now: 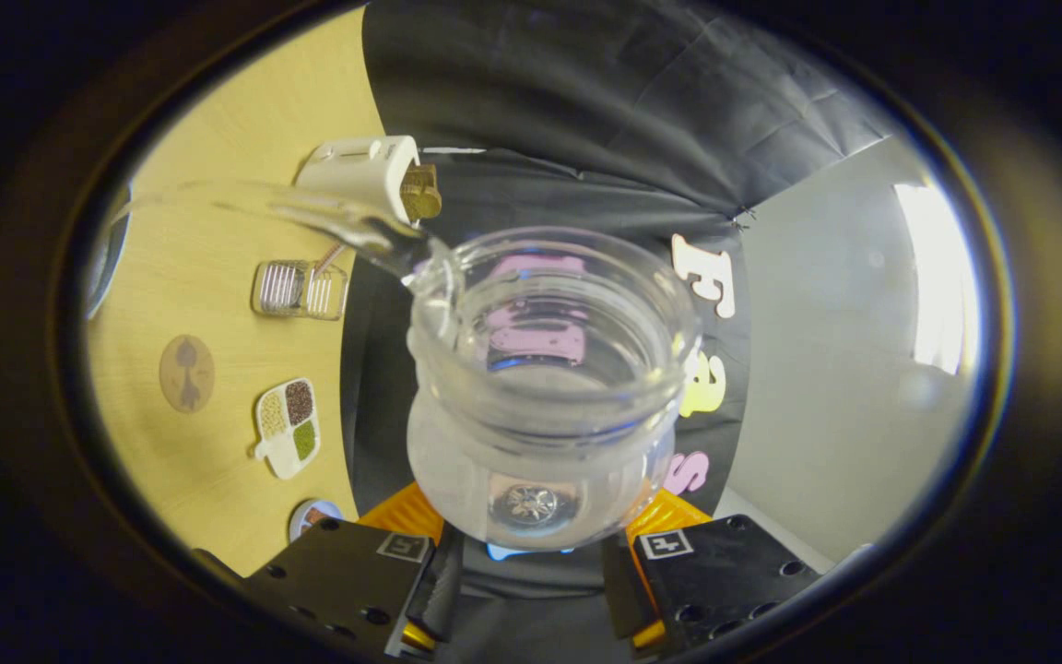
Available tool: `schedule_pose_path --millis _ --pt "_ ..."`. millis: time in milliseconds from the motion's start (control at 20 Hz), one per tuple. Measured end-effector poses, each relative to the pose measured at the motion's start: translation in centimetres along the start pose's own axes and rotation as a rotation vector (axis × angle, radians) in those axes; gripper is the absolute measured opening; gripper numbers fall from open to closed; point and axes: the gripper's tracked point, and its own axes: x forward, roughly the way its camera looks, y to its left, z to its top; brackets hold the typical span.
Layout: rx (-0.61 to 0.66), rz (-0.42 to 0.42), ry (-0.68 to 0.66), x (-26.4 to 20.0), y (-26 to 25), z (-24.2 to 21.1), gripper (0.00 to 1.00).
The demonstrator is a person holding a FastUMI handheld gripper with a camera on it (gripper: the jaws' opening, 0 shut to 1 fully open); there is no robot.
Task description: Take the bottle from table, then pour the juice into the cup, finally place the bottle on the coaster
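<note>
The bottle [545,387] is held in the gripper [531,563], w/ both fingers pressed on its lower body from either side. It sits at frame centre, open mouth facing the camera, body tipped over hard: the table [218,443] appears as a vertical band at frame left, so the gripper is judged to be rolled to a pour angle.

A clear stream [310,210] is seen leaving the bottle's lip and running toward upper left. The cup cannot be made out w/ certainty; a curved rim at far left may be it.

On the table: a round coaster [186,373] at mid left, a ribbed clear box [300,289] above it, a divided dish [288,426] below it, a white block [367,171] at upper left.

Progress, as judged: step 1 (pick-up) done. Step 2 (pour) under way; very little liquid can be seen in the bottle, so approx. near its end. Left: bottle to be righted, carried to the coaster and set down, grip released.
</note>
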Motion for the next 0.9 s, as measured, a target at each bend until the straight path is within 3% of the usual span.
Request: schedule_pose_path --millis 900 --pt "-0.050 -0.052 -0.017 1.0 -1.3 -0.2 0.67"
